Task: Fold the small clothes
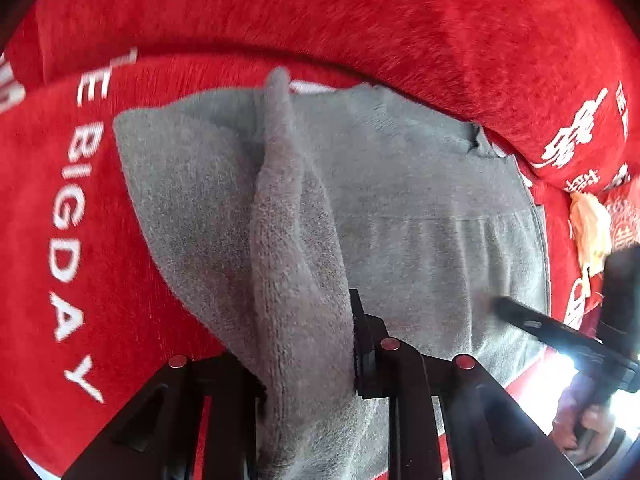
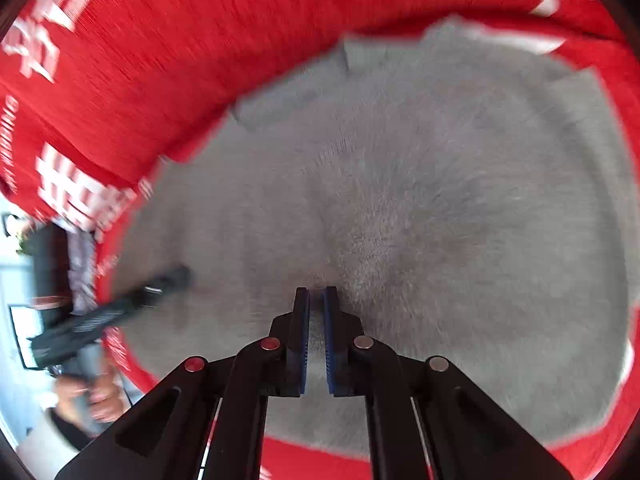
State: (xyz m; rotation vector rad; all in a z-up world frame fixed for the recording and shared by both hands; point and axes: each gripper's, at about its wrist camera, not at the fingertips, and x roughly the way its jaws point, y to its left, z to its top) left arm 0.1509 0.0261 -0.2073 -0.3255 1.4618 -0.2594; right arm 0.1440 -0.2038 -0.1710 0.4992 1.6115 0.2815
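Both tongs steeply down: left tongs pinching grey garment fold; right tongs pressed together, empty.

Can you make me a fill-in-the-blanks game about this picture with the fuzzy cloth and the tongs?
1. The fuzzy cloth is the colour ____.
2. It lies on a blanket that is ____ with white writing.
3. The left tongs are pinching a fold of the ____.
4. The right tongs hold ____ between their tips.

Missing words: grey; red; cloth; nothing
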